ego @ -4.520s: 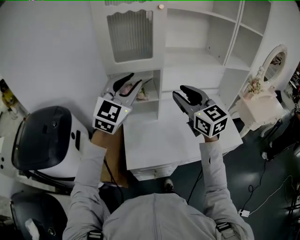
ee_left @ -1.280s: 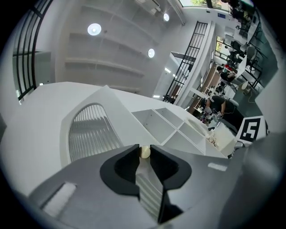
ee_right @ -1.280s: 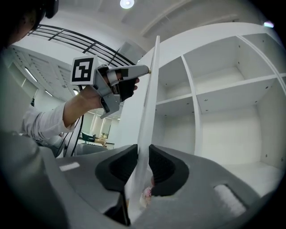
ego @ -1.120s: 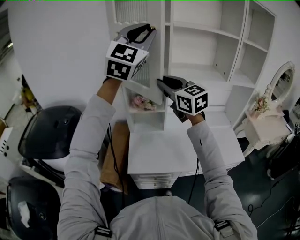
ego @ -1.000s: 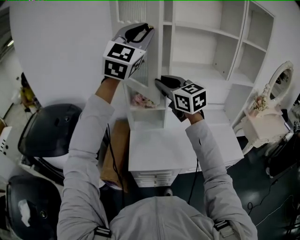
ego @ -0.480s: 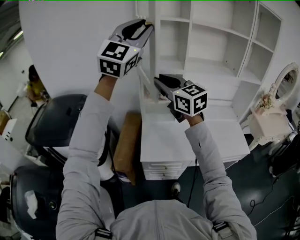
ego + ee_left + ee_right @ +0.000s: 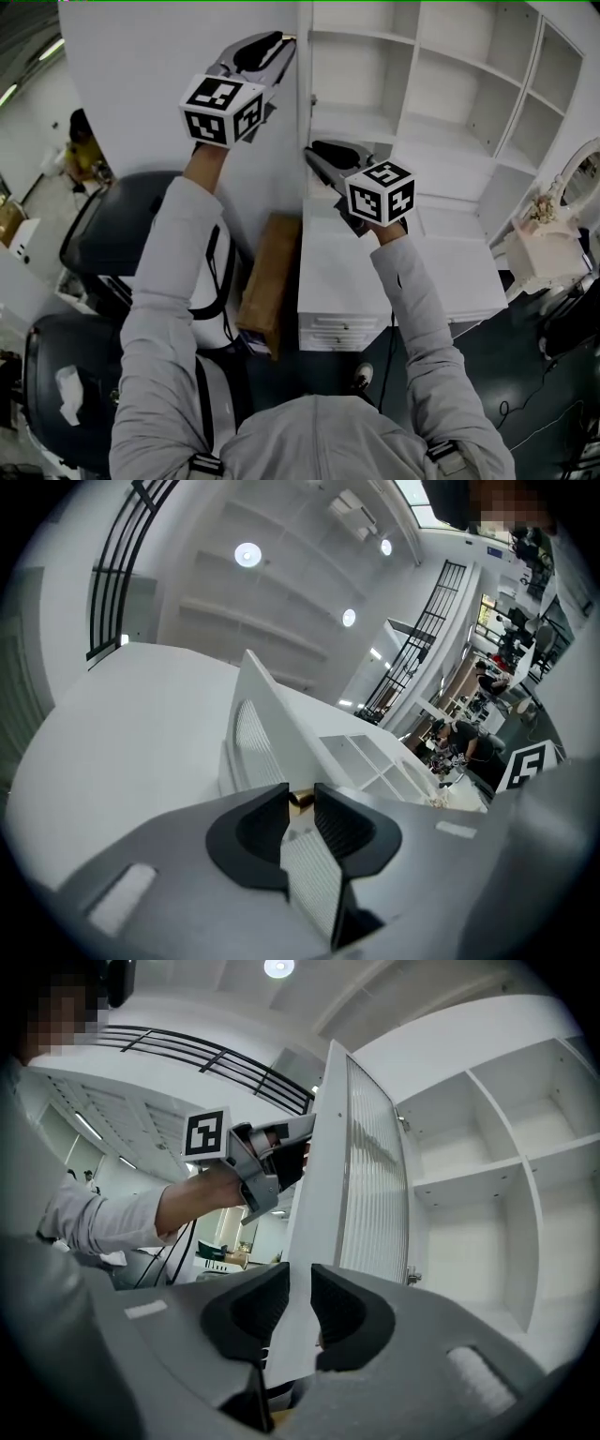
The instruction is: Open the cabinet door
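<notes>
Both grippers clamp the cabinet door: left gripper, jaws just tightening, at its top edge, right gripper lower. It stands swung farther off the cabinet; opening looks nearly done.

The right gripper view sits close against the white cabinet door with a ribbed pane, facing level. The left gripper view hugs the same door, tilted up toward the lit white ceiling. The head view looks steeply down from farther back, sharing that door.
</notes>
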`<state>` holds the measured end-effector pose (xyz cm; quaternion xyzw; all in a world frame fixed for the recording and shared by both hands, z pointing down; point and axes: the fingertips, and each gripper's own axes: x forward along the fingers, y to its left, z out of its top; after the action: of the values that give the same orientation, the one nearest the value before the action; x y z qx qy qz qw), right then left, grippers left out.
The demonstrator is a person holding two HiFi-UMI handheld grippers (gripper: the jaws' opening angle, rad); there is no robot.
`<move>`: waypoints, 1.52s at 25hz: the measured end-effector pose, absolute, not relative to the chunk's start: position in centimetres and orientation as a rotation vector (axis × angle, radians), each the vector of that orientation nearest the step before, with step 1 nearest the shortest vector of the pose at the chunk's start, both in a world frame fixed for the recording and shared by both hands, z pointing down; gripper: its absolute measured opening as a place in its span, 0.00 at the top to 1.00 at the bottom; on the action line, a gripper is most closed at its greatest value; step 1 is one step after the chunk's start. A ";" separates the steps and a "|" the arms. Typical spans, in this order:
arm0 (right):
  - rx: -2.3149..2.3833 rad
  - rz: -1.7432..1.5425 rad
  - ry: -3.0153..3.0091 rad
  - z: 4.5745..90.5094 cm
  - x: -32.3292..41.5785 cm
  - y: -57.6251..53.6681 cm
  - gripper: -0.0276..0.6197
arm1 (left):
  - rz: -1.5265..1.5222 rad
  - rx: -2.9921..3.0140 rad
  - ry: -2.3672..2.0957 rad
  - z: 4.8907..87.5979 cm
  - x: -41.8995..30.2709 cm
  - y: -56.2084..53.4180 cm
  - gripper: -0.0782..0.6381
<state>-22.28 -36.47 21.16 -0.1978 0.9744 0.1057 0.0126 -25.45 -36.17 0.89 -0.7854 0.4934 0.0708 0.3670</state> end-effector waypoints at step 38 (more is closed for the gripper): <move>-1.250 0.362 2.957 30.2 10.7 -32.6 0.95 | -0.063 -2.393 1.443 31.4 -7.0 -30.9 0.87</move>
<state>10.73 -32.57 30.23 -0.3864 0.9144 0.1120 -0.0446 -7.00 -30.87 31.36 -0.8432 0.5087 -0.0222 0.1724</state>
